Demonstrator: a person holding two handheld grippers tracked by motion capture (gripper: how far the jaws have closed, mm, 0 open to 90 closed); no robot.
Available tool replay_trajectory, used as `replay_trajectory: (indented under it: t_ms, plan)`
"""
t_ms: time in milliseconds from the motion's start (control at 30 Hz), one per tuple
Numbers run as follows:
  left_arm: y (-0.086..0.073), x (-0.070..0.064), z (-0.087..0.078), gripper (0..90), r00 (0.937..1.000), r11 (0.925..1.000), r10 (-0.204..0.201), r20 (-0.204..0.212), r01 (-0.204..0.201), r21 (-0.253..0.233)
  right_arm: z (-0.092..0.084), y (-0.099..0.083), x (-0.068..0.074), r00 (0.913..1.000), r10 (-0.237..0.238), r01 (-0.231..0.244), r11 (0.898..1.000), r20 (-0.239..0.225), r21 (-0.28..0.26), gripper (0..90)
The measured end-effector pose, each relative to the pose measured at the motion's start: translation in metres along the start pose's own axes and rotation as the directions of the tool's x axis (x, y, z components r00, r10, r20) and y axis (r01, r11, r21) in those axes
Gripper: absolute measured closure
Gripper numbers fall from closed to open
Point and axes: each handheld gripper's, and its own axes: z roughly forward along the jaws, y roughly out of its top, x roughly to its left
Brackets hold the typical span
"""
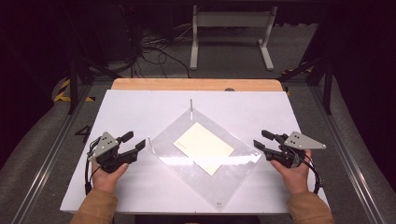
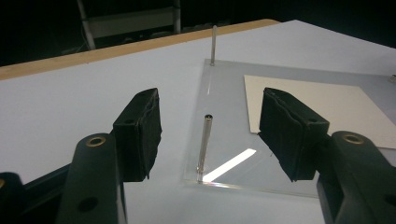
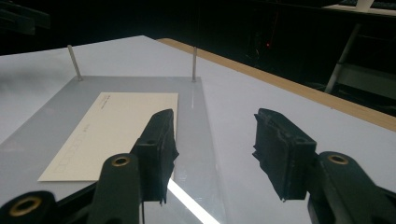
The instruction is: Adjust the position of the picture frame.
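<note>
Two hands hold the left gripper (image 1: 132, 142) and right gripper (image 1: 262, 139), fingers apart and empty, beside the clear plate (image 1: 177, 163) with its card (image 1: 203, 148) on the counter (image 1: 135, 107).

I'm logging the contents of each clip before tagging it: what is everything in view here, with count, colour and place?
Clear plate: one, see-through, lying cornerwise at the middle of the table.
Card: one, cream, flat on the clear plate.
Metal pins: thin, silver, upright at the plate's corners; three are plain to see, the one at the right corner is hard to make out.
Table: one, white top with a wooden strip along the far edge.
White frame: one, on the floor beyond the table.
Cables: a black tangle on the floor, far left.
Left gripper: black, open, at the plate's left corner.
Right gripper: black, open, at the plate's right corner.
Hands and sleeves: two, tan sleeves, at the near edge.
</note>
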Motion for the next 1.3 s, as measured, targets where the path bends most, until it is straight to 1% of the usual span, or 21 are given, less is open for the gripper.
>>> replay_trajectory:
  t_ms: [33, 133, 200, 300, 400, 433, 467, 500, 567, 600, 733, 800, 867, 1033, 1067, 1100, 1133, 1167, 1200, 1267, 1300]
  plan:
    - [0.0, 0.0, 0.0, 38.8, 1.0, 1.0, 0.001, 0.0, -0.001, 0.002, 0.0, 0.0, 0.0, 1.0, -0.001, 0.001, 1.0, -0.001, -0.002, 47.4]
    - [0.001, -0.001, 0.001, 38.1, 1.0, 0.9999, 0.002, 0.004, -0.002, -0.011, -0.002, 0.0, 0.0, 1.0, 0.002, -0.002, 1.0, 0.004, -0.011, 46.9]
    - [0.001, -0.002, 0.001, 38.1, 1.0, 0.9999, 0.007, -0.001, -0.007, -0.014, -0.002, 0.0, -0.001, 1.0, 0.003, -0.003, 1.0, 0.001, -0.01, 46.8]
    - [0.002, -0.003, 0.002, 38.1, 1.0, 0.9998, 0.007, 0.004, -0.007, -0.016, -0.002, 0.0, -0.001, 0.9999, 0.007, -0.007, 1.0, 0.007, -0.006, 46.7]
    - [0.005, -0.004, 0.004, 37.7, 0.9999, 0.9999, 0.017, -0.003, -0.017, 0.002, -0.001, 0.0, -0.001, 1.0, 0.003, -0.003, 1.0, 0.008, 0.0, 46.4]
    - [0.006, -0.005, 0.006, 37.2, 0.9999, 0.9998, 0.015, -0.009, -0.014, 0.014, -0.001, 0.0, -0.001, 1.0, 0.003, -0.003, 1.0, 0.008, 0.003, 46.2]
    - [0.008, -0.005, 0.011, 36.7, 0.9999, 0.9989, 0.009, -0.013, -0.008, 0.045, -0.001, 0.0, 0.0, 1.0, 0.002, -0.002, 1.0, 0.009, 0.006, 46.2]
    - [0.008, -0.005, 0.013, 36.3, 0.9998, 0.9982, 0.008, -0.019, -0.007, 0.059, -0.001, 0.0, 0.0, 0.9999, 0.002, -0.002, 1.0, 0.01, 0.008, 46.1]
    - [0.008, -0.006, 0.015, 35.8, 0.9997, 0.9978, 0.006, -0.024, -0.004, 0.065, -0.001, 0.0, 0.0, 0.9999, 0.001, -0.001, 1.0, 0.01, 0.007, 46.0]
    - [0.009, -0.006, 0.02, 35.0, 0.9994, 0.9962, 0.001, -0.035, 0.002, 0.087, -0.001, 0.0, 0.0, 0.9999, -0.003, 0.002, 1.0, 0.013, 0.013, 45.7]
    - [0.008, -0.005, 0.026, 34.3, 0.9991, 0.9942, -0.014, -0.04, 0.018, 0.106, -0.002, 0.0, 0.001, 0.9999, -0.004, 0.004, 1.0, 0.011, 0.011, 45.1]
    - [0.006, -0.004, 0.031, 34.1, 0.9991, 0.9927, -0.009, -0.041, 0.014, 0.119, -0.003, -0.001, 0.001, 0.9999, -0.005, 0.005, 1.0, 0.011, 0.013, 44.9]
    - [0.004, -0.003, 0.037, 33.8, 0.9989, 0.9891, -0.007, -0.047, 0.014, 0.147, -0.004, -0.001, 0.001, 0.9998, -0.004, 0.003, 1.0, 0.017, 0.013, 44.8]
    - [0.001, -0.001, 0.045, 35.2, 0.9984, 0.9833, -0.02, -0.053, 0.029, 0.179, -0.008, -0.003, 0.001, 0.9998, -0.001, 0.001, 1.0, 0.02, 0.021, 44.5]
    - [0.0, 0.0, 0.047, 35.8, 0.9982, 0.9812, -0.027, -0.054, 0.037, 0.189, -0.008, -0.003, 0.001, 0.9998, 0.001, -0.001, 1.0, 0.022, 0.021, 44.5]
    - [-0.001, 0.001, 0.048, 36.5, 0.9979, 0.9792, -0.022, -0.06, 0.034, 0.2, -0.009, -0.004, 0.001, 0.9997, 0.003, -0.004, 1.0, 0.022, 0.025, 44.5]
    - [-0.002, 0.001, 0.049, 36.8, 0.9977, 0.9771, -0.032, -0.06, 0.043, 0.208, -0.01, -0.004, 0.001, 0.9997, 0.002, -0.003, 1.0, 0.023, 0.028, 44.5]
    - [-0.002, 0.002, 0.05, 37.5, 0.9978, 0.9751, -0.029, -0.06, 0.041, 0.218, -0.01, -0.004, 0.001, 0.9997, 0.001, -0.002, 1.0, 0.025, 0.03, 44.6]
    - [-0.003, 0.002, 0.051, 39.0, 0.9981, 0.9715, -0.028, -0.054, 0.04, 0.234, -0.01, -0.004, 0.001, 0.9996, -0.001, 0.0, 1.0, 0.027, 0.031, 44.8]
    - [-0.004, 0.002, 0.053, 47.0, 0.9985, 0.9676, -0.034, -0.043, 0.044, 0.249, -0.01, -0.005, 0.001, 0.9996, 0.0, -0.001, 0.999, 0.029, 0.036, 45.0]
    - [-0.004, 0.003, 0.054, 50.0, 0.9986, 0.9639, -0.027, -0.044, 0.038, 0.263, -0.01, -0.005, 0.001, 0.9996, -0.001, -0.001, 0.999, 0.029, 0.038, 45.1]
